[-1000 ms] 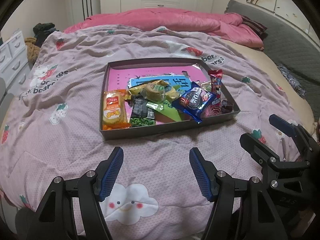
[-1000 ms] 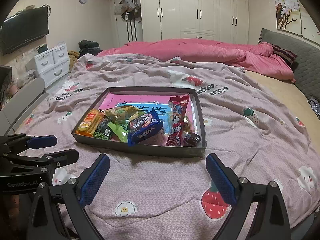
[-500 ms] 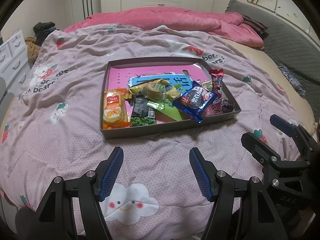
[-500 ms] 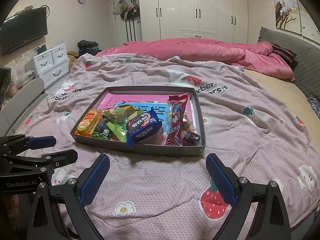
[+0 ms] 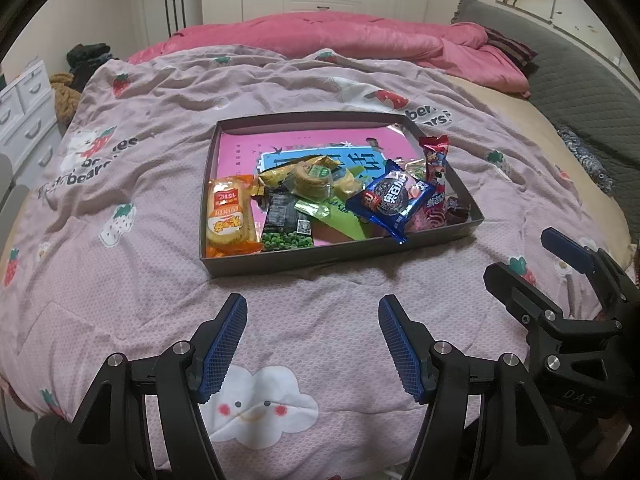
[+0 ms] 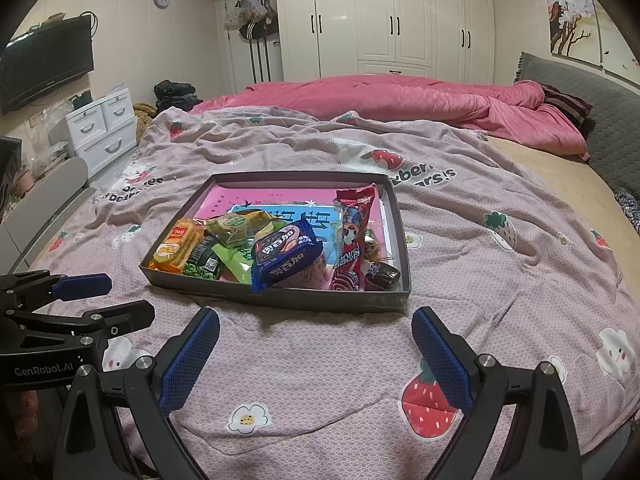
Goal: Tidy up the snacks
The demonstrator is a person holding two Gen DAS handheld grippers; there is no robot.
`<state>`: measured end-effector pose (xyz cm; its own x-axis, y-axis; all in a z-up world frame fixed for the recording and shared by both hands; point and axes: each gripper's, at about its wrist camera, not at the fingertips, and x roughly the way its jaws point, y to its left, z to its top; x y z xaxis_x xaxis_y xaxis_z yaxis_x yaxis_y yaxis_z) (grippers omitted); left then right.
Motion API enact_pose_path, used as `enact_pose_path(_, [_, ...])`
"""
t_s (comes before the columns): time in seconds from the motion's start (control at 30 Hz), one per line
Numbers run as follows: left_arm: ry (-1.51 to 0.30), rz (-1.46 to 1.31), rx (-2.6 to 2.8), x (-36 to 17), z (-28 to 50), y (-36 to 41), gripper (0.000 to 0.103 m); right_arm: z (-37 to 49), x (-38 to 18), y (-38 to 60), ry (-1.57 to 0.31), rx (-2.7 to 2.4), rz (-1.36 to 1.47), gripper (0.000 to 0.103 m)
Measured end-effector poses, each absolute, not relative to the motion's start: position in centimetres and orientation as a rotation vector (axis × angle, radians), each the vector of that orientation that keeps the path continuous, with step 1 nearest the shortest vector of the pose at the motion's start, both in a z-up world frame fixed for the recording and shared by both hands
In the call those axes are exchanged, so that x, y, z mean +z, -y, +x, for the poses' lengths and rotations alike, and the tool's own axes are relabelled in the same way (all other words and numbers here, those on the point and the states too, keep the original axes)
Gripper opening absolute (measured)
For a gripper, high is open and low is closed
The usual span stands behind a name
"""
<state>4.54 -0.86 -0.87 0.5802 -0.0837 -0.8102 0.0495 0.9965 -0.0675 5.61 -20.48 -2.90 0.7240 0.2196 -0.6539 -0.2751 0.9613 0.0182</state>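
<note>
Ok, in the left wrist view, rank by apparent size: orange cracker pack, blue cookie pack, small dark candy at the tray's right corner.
1. Blue cookie pack and orange cracker pack: look about alike, too close to rank.
2. Small dark candy: clearly smallest.

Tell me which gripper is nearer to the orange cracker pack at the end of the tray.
Left. The left gripper hangs open over the quilt just short of the tray's near wall, almost in line with the orange cracker pack. The right gripper hangs open off toward the tray's other end.
</note>
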Motion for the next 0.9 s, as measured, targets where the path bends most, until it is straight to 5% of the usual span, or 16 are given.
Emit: enact_pose_path(0.9, [-0.951,-0.031,-0.063,-0.95,4.67,0.74,0.07,5.99,-3.34,21.31,-0.715,0.267,-0.06,0.097])
